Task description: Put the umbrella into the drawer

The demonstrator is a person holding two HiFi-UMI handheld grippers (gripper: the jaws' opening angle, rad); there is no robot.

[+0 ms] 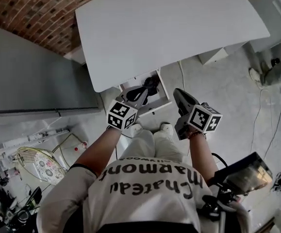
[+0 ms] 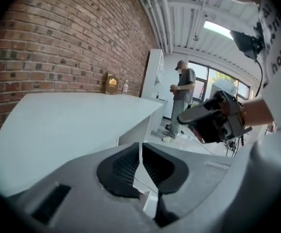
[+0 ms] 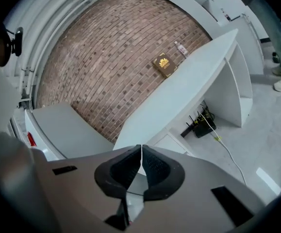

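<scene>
The white table (image 1: 169, 28) stands against a brick wall. Under its near edge, 1 white drawer (image 1: 165, 95) is pulled out toward the person. Inside it lies a dark shape that looks like the umbrella (image 1: 152, 83); the left gripper (image 2: 140, 154) overlaps it in the head view, so how it lies in the drawer cannot be told.

Both grippers hang in front of the table's near edge, over the drawer's side of it, the left gripper in line with the drawer and the right gripper (image 3: 141, 154) just to its right. Each has its 2 jaws brought together to a thin slit, with nothing between them.

At the table's far edge, by the wall, sit 1 small brown box (image 3: 163, 64) and 1 small bottle (image 3: 181, 48).
</scene>
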